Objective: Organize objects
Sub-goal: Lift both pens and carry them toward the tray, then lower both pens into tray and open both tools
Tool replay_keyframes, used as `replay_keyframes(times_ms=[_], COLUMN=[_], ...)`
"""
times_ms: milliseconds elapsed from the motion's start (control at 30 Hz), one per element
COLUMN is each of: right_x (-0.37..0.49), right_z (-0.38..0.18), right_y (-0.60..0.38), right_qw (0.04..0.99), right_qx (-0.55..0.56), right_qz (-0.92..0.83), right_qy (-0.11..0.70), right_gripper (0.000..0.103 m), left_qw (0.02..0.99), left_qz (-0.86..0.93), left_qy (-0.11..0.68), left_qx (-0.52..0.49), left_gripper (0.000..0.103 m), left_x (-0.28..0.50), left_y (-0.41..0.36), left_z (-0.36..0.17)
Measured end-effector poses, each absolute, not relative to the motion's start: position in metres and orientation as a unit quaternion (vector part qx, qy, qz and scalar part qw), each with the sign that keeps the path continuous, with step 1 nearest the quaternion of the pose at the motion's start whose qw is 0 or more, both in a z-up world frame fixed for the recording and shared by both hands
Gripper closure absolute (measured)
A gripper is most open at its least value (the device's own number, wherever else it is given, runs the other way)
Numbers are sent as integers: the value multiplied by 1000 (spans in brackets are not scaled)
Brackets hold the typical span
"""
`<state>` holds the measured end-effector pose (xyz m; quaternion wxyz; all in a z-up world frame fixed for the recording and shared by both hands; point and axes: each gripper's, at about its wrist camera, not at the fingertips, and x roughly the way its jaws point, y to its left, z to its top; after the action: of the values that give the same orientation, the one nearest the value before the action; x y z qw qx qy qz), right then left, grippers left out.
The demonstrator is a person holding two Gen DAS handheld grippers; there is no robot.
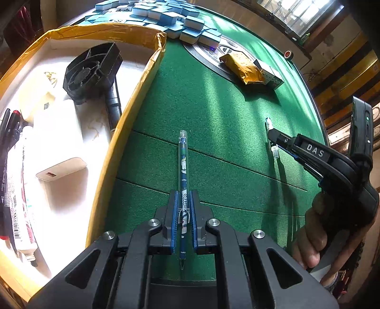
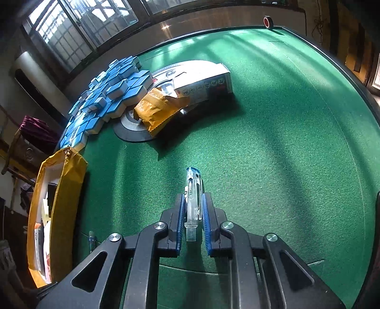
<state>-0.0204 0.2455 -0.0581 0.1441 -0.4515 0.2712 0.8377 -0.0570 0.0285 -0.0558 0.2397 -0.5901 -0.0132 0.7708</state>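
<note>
My left gripper [image 1: 183, 197] is shut on a blue patterned pen [image 1: 183, 166], which points forward over the green felt table [image 1: 213, 107], just right of the cardboard box [image 1: 133, 99]. My right gripper [image 2: 192, 199] is closed around a clear plastic pen barrel [image 2: 192, 197] with a blue cap end; it also shows in the left wrist view [image 1: 270, 133], where the right gripper [image 1: 273, 135] holds it low over the felt at the right. The box [image 2: 59, 190] lies at the left in the right wrist view.
The box holds a black fan part [image 1: 92, 71], white chargers [image 1: 61, 171], markers and a tube [image 1: 23, 190]. A heap of blue mahjong tiles [image 1: 166, 16] lies at the back. A yellow snack packet [image 2: 156, 111] and white carton [image 2: 204, 80] sit on the table's centre disc.
</note>
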Motion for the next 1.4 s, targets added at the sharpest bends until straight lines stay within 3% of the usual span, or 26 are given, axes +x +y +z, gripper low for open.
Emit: replay_keyframes(times_ms=[633,1400], right_x=[-2,-16], right_z=[-32,1], right_y=[164,73], right_qw=[7,-99], right_qx=[-441,-424], right_qz=[853,871], right_qy=[280,226], right_gripper=[90,90], left_qw=[289,228], left_qz=[749,775], left_qy=[-125,-189], left_qx=[-582,-558], left_gripper=[96,96], left_x=[-61,-83], left_y=[-24,-118], left_z=[-7,-5])
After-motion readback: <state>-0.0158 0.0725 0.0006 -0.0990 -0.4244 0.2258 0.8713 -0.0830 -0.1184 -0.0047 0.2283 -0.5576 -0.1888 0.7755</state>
